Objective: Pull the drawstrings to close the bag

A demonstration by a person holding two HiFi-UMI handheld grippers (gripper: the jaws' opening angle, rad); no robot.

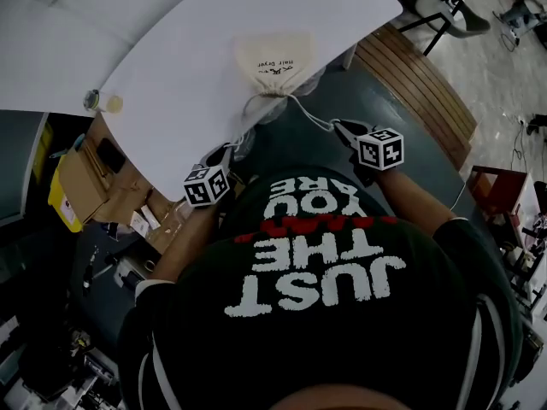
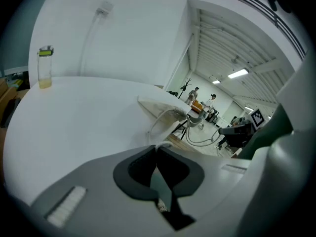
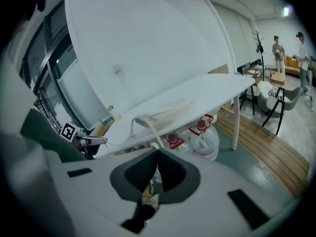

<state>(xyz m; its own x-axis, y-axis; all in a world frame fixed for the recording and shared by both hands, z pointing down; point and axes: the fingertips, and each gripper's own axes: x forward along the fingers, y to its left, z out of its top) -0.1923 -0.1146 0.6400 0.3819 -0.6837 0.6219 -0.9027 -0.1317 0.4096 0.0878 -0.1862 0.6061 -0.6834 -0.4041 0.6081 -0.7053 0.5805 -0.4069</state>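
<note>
Cloth bag (image 1: 275,62) lies near table (image 1: 171,84) edge, mouth gathered | left gripper (image 1: 229,150) and right gripper (image 1: 339,127) each pinch a drawstring (image 1: 309,116) | likely light, soft, limp; thin cords best gripped at the ends

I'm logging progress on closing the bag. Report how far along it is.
Done: the left gripper is clamped on the left drawstring and the right gripper on the right drawstring. The neck of the bag looks gathered on the table. In hand: both cords run from the neck to the jaws. Left: perhaps a final tug. Whether the mouth is fully shut cannot be told.
</note>
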